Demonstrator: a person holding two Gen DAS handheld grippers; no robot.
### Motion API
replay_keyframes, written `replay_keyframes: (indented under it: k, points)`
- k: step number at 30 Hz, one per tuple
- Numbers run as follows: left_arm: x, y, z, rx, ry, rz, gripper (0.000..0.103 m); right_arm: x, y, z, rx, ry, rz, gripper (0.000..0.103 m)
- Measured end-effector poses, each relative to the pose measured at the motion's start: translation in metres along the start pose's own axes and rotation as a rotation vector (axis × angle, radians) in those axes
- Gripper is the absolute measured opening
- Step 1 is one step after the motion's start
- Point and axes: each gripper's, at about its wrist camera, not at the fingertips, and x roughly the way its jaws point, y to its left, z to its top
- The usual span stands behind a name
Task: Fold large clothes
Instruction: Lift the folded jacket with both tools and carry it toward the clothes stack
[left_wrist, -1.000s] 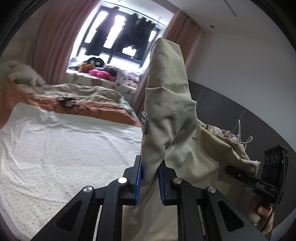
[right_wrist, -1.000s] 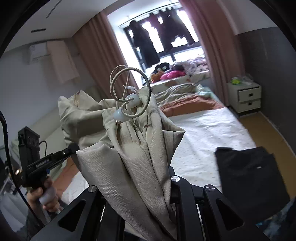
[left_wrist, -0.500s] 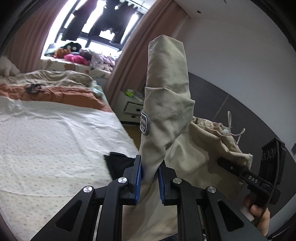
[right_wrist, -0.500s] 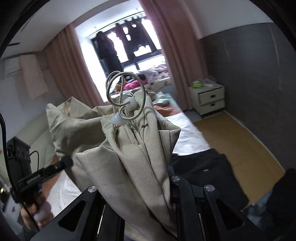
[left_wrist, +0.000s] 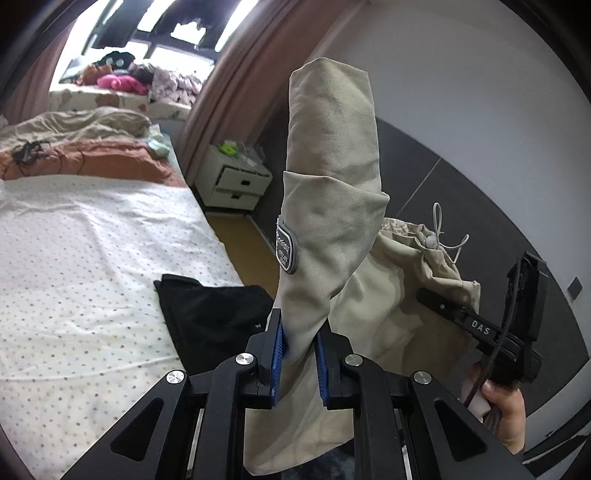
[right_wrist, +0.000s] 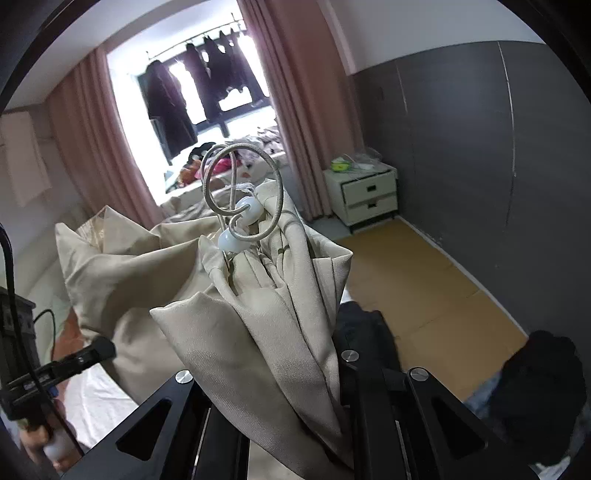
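Observation:
A large beige garment is held up in the air between both grippers. My left gripper is shut on one bunched end, which stands upright past the blue pads and carries a grey sewn patch. My right gripper is shut on the other gathered end, whose drawstring loop with white toggles curls above it; cloth hides those fingertips. The right gripper also shows at the right of the left wrist view, a hand under it.
A bed with a dotted white sheet lies left and below. A black garment lies at its near corner. A white nightstand stands by the pink curtain, with wooden floor along the dark wall. Dark clothes lie at lower right.
Both grippers have swung to the right with the beige garment still clamped. The view has moved from the bed toward the nightstand, floor and dark wall. The grips are unchanged.

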Motion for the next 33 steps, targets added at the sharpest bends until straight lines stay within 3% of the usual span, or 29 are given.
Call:
replay_keyframes:
  k: [13,21,25,26,29,30,31,32,33]
  points:
    - [0.117,0.091,0.041,-0.095,0.158,0.082,0.017,0.141,-0.038,0.01,0.04,0.14,-0.051,0.011]
    - [0.196,0.156,0.04,-0.165,0.268,0.104,0.018,0.232,-0.061,0.004,0.041,0.269,-0.097,0.011]
    - [0.226,0.18,0.031,-0.161,0.315,0.147,0.024,0.273,-0.07,-0.005,0.044,0.334,-0.117,0.011]
    - [0.232,0.184,0.03,-0.15,0.323,0.163,0.031,0.285,-0.072,-0.009,0.034,0.358,-0.144,0.013]
    - [0.245,0.197,0.024,-0.125,0.367,0.178,0.054,0.308,-0.077,-0.02,-0.024,0.401,-0.268,0.036]
    - [0.245,0.202,0.024,-0.126,0.367,0.159,0.055,0.311,-0.081,-0.023,-0.038,0.41,-0.297,0.05]
    - [0.242,0.206,0.024,-0.128,0.357,0.147,0.055,0.311,-0.087,-0.026,-0.043,0.415,-0.327,0.057]
    - [0.239,0.208,0.025,-0.125,0.347,0.15,0.056,0.306,-0.095,-0.028,-0.044,0.408,-0.377,0.064]
    - [0.235,0.21,0.026,-0.122,0.338,0.158,0.058,0.299,-0.102,-0.028,-0.041,0.394,-0.421,0.064]
